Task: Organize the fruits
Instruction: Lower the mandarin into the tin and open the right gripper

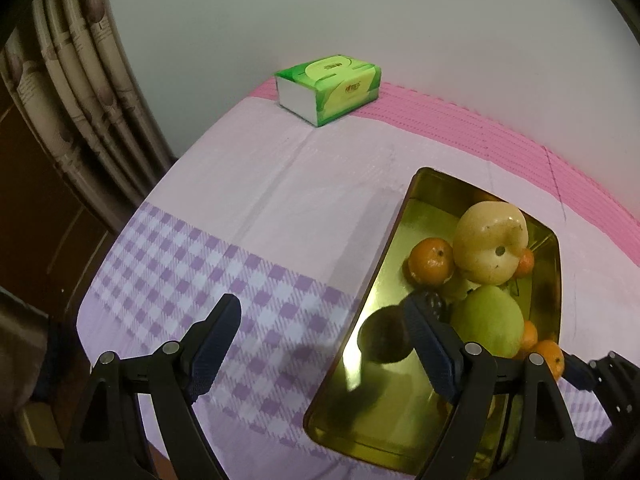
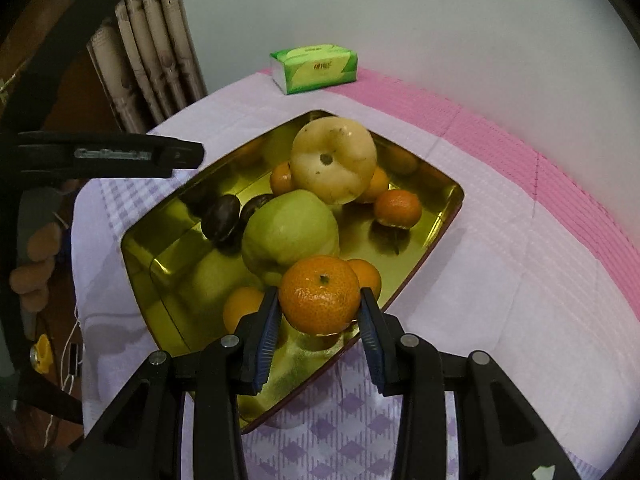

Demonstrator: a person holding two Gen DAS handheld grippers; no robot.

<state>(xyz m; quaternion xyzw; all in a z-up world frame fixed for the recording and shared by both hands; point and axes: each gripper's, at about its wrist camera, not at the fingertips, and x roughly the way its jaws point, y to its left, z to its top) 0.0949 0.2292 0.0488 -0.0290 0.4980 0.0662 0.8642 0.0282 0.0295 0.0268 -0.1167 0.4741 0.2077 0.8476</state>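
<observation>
A gold metal tray [image 2: 180, 240] lies on the cloth-covered table and holds a yellow pear [image 2: 332, 160], a green apple [image 2: 290, 232], two dark plums [image 2: 222, 218] and several mandarins [image 2: 398, 208]. My right gripper [image 2: 319, 295] is shut on one mandarin [image 2: 318, 280], which hangs over the tray's near corner. My left gripper [image 1: 322, 304] stands open and empty, one finger over the checked cloth, the other over the tray [image 1: 380, 412] near a plum [image 1: 382, 338]. The pear [image 1: 490, 240] and apple [image 1: 488, 320] lie just beyond it.
A green tissue pack [image 1: 332, 88] sits at the table's far edge by the white wall. Curtains [image 1: 80, 100] hang past the left edge of the table. A hand [image 2: 40, 248] holding the left gripper shows at the left of the right wrist view.
</observation>
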